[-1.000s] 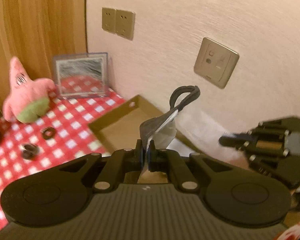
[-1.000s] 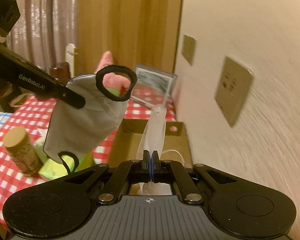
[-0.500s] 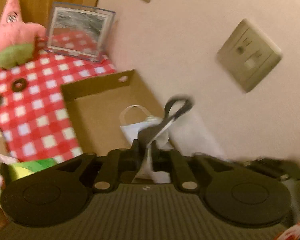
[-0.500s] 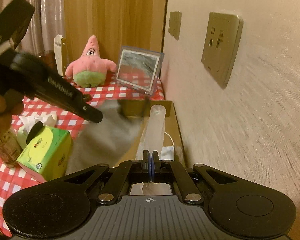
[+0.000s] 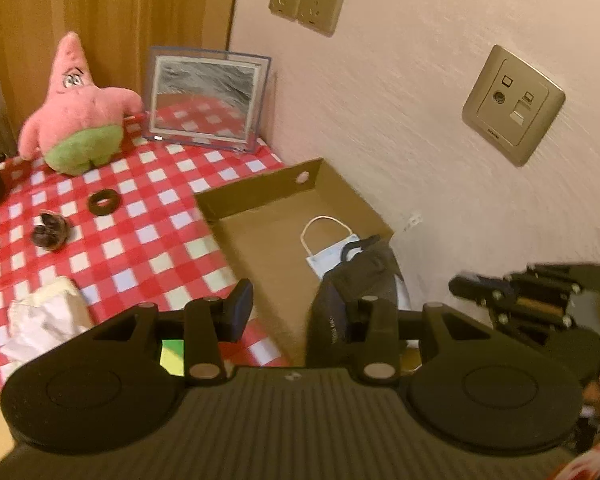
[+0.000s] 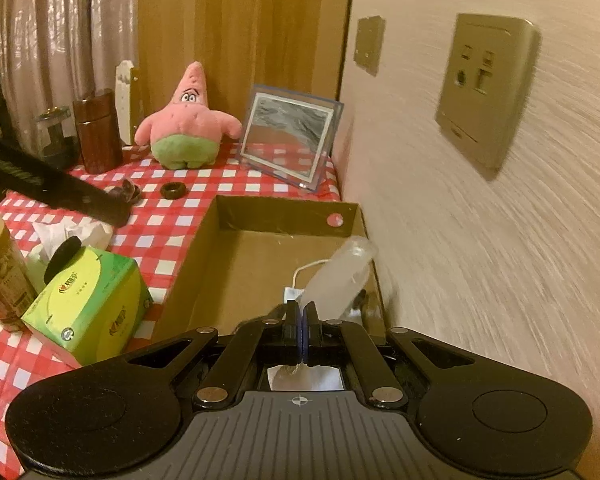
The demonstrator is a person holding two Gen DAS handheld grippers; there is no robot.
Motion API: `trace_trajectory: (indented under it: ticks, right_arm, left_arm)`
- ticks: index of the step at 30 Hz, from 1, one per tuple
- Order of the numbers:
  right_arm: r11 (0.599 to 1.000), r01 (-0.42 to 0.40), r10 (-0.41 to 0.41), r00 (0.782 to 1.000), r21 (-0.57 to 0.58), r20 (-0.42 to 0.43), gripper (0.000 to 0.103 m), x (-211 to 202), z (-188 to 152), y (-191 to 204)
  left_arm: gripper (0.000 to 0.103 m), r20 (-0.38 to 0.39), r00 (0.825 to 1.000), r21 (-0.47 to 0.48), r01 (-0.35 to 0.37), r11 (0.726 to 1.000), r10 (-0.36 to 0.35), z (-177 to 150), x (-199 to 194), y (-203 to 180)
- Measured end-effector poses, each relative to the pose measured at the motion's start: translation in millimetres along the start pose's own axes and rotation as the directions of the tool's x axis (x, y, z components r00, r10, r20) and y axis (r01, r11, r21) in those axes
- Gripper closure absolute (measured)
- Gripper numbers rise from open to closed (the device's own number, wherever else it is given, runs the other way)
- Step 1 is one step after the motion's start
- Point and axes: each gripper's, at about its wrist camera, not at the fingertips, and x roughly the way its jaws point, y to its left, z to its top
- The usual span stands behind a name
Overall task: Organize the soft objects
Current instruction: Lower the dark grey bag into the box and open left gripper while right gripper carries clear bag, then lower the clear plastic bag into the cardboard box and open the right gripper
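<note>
A second ago the left tongs (image 5: pixel 282 310) were closed on the dark grey mask (image 5: pixel 366 270) and held it up in the air. Now their jaws are opening, with nothing pressed between them, and the mask lies in the cardboard box (image 5: pixel 260 192), at its near right corner, partly over a light blue mask (image 5: pixel 324 256) with a white ear loop. Both tongs have come down toward the box.

The right tongs (image 6: pixel 301 316) are closed on a strip of clear plastic film (image 6: pixel 340 276), as before; the film was standing upright earlier and now it leans to the right, over the right wall of the box.

The left wrist view shows the dark mask in the box; in the right wrist view we see almost nothing of it, because the film and the tongs cover that corner, and only a white loop and a small pale corner of the blue mask appear. The right wrist view alone shows the green tissue box (image 6: pixel 92 304), a jar (image 6: pixel 0 272) and a brown wooden container (image 6: pixel 98 134) on the red checked worktop (image 6: pixel 180 216). Both views show the pink starfish plush (image 5: pixel 76 112) and the framed picture (image 5: pixel 206 100) at the back.

The left tongs cross the right wrist view only as a dark blurred bar. The right tongs at the edge of the left wrist view are blurred too. The small dark object (image 5: pixel 50 232) near the black ring (image 5: pixel 105 201) we cannot identify.
</note>
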Motion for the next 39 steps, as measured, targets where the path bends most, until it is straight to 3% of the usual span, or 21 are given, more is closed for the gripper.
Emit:
trace_trajectory:
  ticks: [12, 18, 21, 22, 24, 25, 26, 31, 39]
  right_arm:
    - [0.994, -0.032, 0.041, 0.996, -0.109, 0.082, 0.102, 9.2, 17.5, 29.5]
    - [0.983, -0.090, 0.094, 0.995, -0.163, 0.018, 0.102, 25.6, 15.3, 41.6]
    - [0.985, -0.076, 0.073, 0.997, -0.157, -0.028, 0.101, 37.5, 9.7, 41.5]
    - [0.987, -0.069, 0.064, 0.997, -0.148, -0.035, 0.099, 39.5, 7.3, 40.5]
    - [0.992, -0.061, 0.056, 0.997, -0.110, -0.048, 0.076, 43.7, 2.4, 35.3]
    - [0.994, -0.062, 0.057, 0.997, -0.092, -0.050, 0.049, 44.4, 0.6, 32.7]
    - [0.996, -0.059, 0.056, 0.997, -0.073, -0.044, 0.036, 43.8, -1.8, 30.2]
    - [0.997, -0.051, 0.048, 0.997, -0.054, -0.054, 0.036, 39.0, -9.7, 26.6]
    - [0.999, 0.031, -0.032, 0.999, -0.017, -0.041, 0.036, 35.8, -18.9, 17.6]
  left_arm:
    - [0.066, 0.044, 0.998, 0.036, -0.052, 0.998, 0.050, -19.0, -30.7, 27.9]
    - [0.065, 0.035, 0.998, 0.026, -0.047, 0.999, 0.046, -26.6, -31.3, 38.0]
    - [0.065, 0.032, 0.998, 0.011, -0.046, 0.999, 0.045, -30.7, -30.9, 43.3]
    - [0.065, 0.031, 0.999, 0.008, -0.045, 0.999, 0.045, -31.8, -31.2, 44.8]
    - [0.065, 0.031, 0.999, 0.004, -0.041, 0.999, 0.041, -33.7, -32.1, 46.7]
    - [0.065, 0.030, 0.999, 0.003, -0.042, 0.999, 0.042, -34.5, -32.6, 47.6]
    - [0.065, 0.030, 0.999, 0.003, -0.042, 0.999, 0.042, -35.2, -33.1, 48.3]
    - [0.065, 0.033, 0.998, 0.012, -0.057, 0.998, 0.057, -38.1, -36.3, 53.1]
    - [0.065, 0.032, 0.997, 0.022, -0.070, 0.997, 0.070, -43.6, -41.9, 55.8]
